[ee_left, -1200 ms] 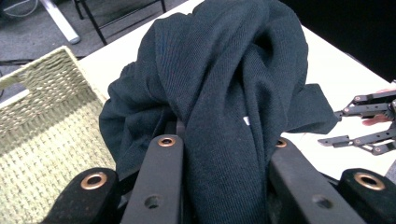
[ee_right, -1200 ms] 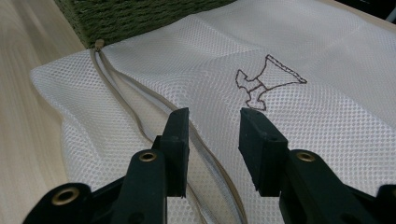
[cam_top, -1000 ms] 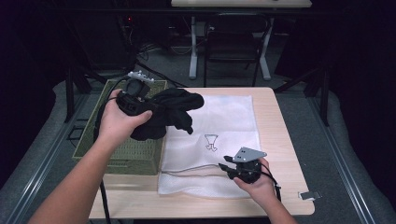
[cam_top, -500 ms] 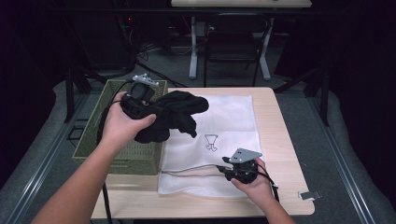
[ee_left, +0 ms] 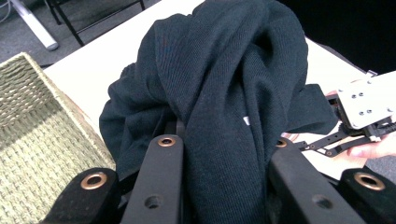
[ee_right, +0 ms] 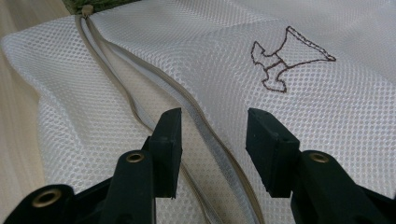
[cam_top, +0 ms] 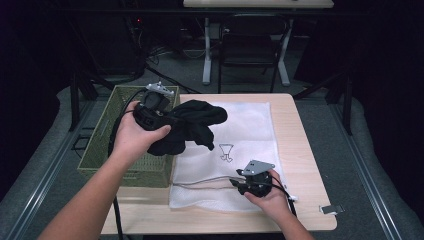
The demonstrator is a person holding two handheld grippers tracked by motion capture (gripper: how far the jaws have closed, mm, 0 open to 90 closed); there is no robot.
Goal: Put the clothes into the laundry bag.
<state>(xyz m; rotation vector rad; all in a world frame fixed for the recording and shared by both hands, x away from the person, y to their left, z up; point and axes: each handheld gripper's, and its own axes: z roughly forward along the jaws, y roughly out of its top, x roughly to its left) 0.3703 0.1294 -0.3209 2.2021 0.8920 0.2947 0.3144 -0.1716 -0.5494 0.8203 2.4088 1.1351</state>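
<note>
A black garment hangs bunched over the table's left edge, next to the basket. My left gripper is shut on it, and in the left gripper view the cloth fills the gap between the jaws. A white mesh laundry bag lies flat on the table. My right gripper rests at its near edge and its jaws have just been opening. In the right gripper view it stands open astride the bag's zipper, and the pads do not press on it.
A green woven basket stands at the table's left side and looks empty. The bag bears a small stitched motif. Bare wood shows to the right of the bag. A chair and desk legs stand behind the table.
The right gripper's jaws stand wider apart than before. Both hands have stayed nearly where they were, and the garment remains held.
</note>
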